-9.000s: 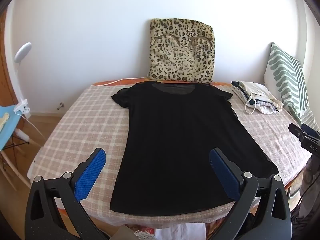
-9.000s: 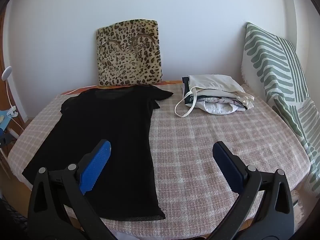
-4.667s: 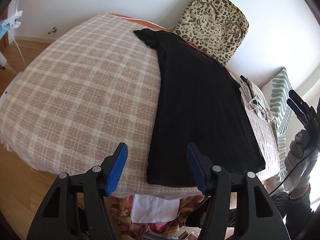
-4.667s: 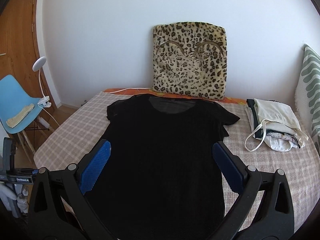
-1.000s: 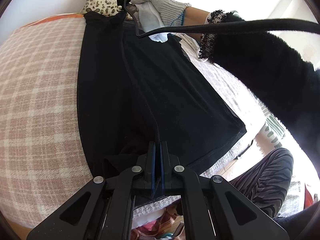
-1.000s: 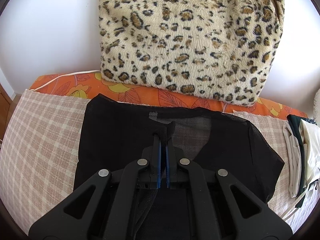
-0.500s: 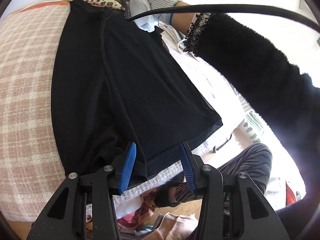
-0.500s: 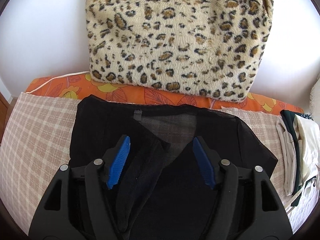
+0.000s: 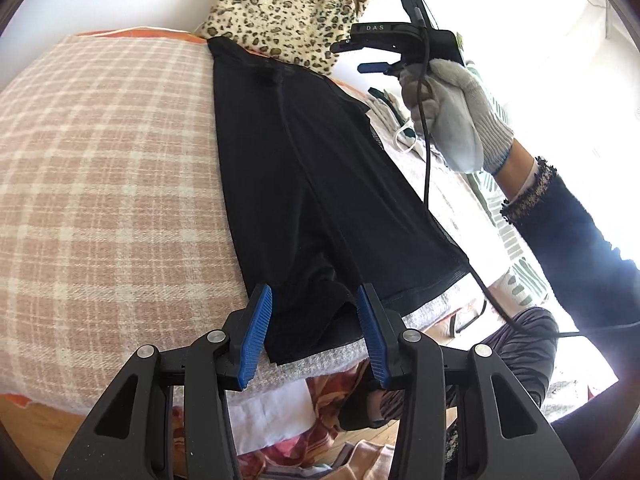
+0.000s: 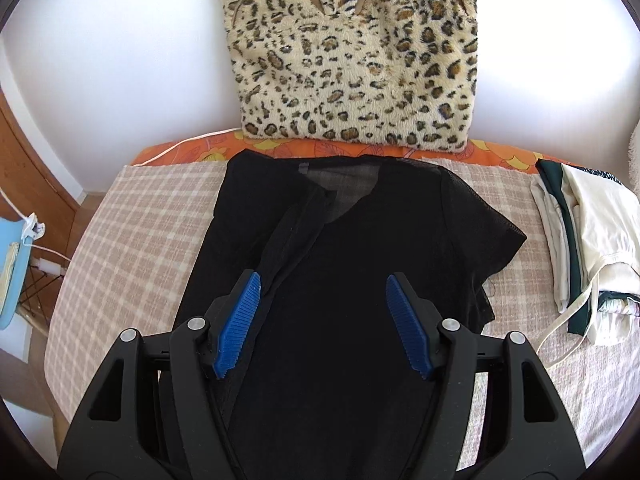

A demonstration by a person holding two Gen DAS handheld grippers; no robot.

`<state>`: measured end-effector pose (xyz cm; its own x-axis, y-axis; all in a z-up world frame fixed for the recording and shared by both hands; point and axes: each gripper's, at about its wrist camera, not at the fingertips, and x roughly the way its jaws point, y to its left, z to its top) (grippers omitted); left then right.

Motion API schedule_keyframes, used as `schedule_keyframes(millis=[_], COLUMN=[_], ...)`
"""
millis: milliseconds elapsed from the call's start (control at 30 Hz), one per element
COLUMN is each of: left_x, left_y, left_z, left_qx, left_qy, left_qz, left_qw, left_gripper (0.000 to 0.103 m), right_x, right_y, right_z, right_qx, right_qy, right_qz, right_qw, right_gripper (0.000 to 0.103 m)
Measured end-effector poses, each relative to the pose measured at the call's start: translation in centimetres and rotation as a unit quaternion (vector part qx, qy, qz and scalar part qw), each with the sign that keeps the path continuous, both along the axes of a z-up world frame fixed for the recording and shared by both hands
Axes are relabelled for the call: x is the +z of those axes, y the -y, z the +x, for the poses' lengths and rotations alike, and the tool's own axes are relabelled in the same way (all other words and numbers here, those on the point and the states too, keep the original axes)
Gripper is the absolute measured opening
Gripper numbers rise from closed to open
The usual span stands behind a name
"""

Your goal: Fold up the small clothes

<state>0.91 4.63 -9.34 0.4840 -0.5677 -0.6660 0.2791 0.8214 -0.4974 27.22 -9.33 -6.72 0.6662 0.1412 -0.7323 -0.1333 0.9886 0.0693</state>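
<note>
A black T-shirt point(image 9: 320, 184) lies flat on the checked bed cover point(image 9: 104, 168), its left side folded over toward the middle along its length. My left gripper point(image 9: 314, 300) is open and empty just above the shirt's bottom hem. My right gripper point(image 10: 322, 292) is open and empty above the shirt point(image 10: 352, 280), a little back from the collar. In the left wrist view the right gripper point(image 9: 380, 50) is held up by a gloved hand above the collar end.
A leopard-print cushion point(image 10: 352, 52) leans on the wall behind the shirt. A pile of folded light clothes point(image 10: 588, 248) lies at the right of the bed. A blue chair point(image 10: 12, 272) stands left of the bed. A striped pillow point(image 9: 516, 248) is at the right.
Both grippers held the shirt's folded edge a second ago; both have since opened, let it go and pulled back, the right one lifting away from the collar.
</note>
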Motion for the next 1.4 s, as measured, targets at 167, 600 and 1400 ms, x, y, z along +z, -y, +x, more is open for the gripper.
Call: schedule_keyframes(millis=[167,600,1400], left_x=[-0.2,-1.2,2.5], left_y=[2.1,7.8,17.6], left_z=[0.0,-1.8,-0.5], left_qx=[-0.033,-0.126,-0.144], left_qy=[0.013,0.028,0.111], left_qz=[0.029,0.096,0.113], left_qw=[0.9990,0.9870,0.9768], left_gripper=[0.041,0.041,0.044], right_x=[-1.1,-0.5,4.8], right_y=[-0.6,6.7,22.5], right_z=[-5.3,-13.3,-20.3], right_qx=[0.041,-0.006,-0.075], right_qy=[-0.009,0.021,0.084], right_qz=[-0.002,0.049,0.162], right_qw=[0.999,0.999,0.980], right_gripper=[0.068,0.068,0.069])
